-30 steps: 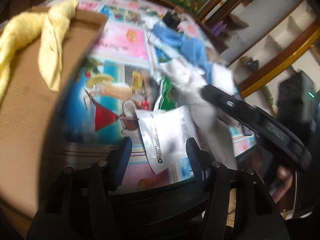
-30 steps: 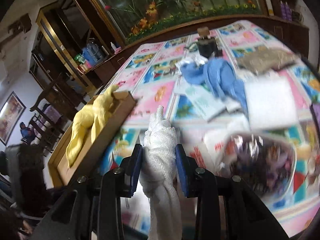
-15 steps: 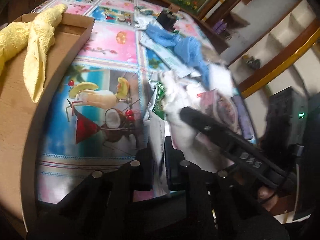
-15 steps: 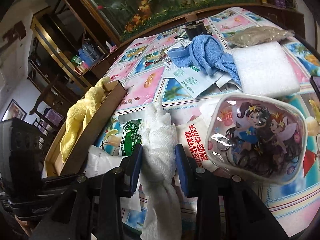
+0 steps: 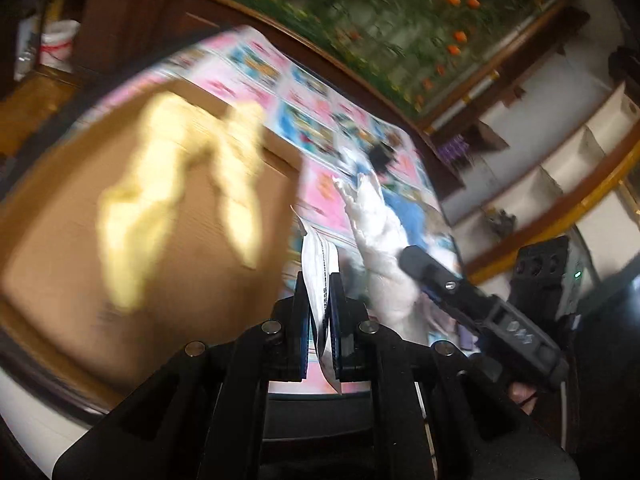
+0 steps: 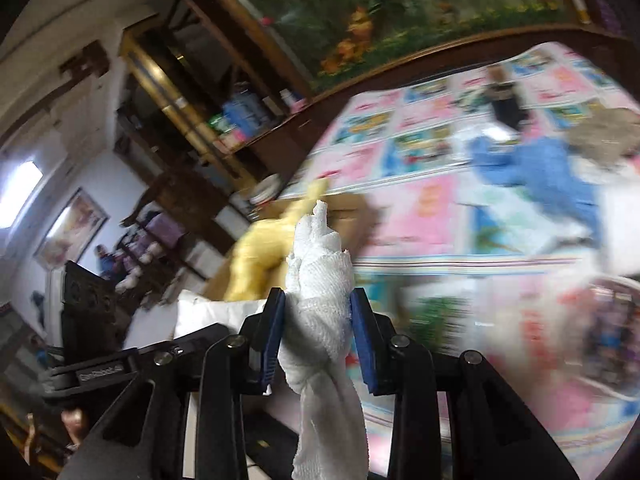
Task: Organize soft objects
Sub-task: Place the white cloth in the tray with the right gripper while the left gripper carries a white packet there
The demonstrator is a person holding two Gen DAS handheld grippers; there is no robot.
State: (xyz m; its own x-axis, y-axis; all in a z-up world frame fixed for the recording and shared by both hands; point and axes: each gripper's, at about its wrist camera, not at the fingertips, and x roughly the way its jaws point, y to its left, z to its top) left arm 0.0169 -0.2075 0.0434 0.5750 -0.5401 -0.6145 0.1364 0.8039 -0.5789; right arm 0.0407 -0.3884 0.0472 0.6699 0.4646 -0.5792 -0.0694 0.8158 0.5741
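A white gauze cloth [image 6: 320,312], knotted and hanging below, stands upright between the pads of the right gripper [image 6: 318,336], which is clenched on it above the patterned tablecloth [image 6: 420,220]. The left gripper [image 5: 319,320] pinches a thin white packet [image 5: 320,276] edge-on between its closed pads. Just left of the packet lies an open cardboard box [image 5: 192,264] holding a yellow cloth [image 5: 160,184]. Farther right on the table sits a blue towel [image 6: 548,176].
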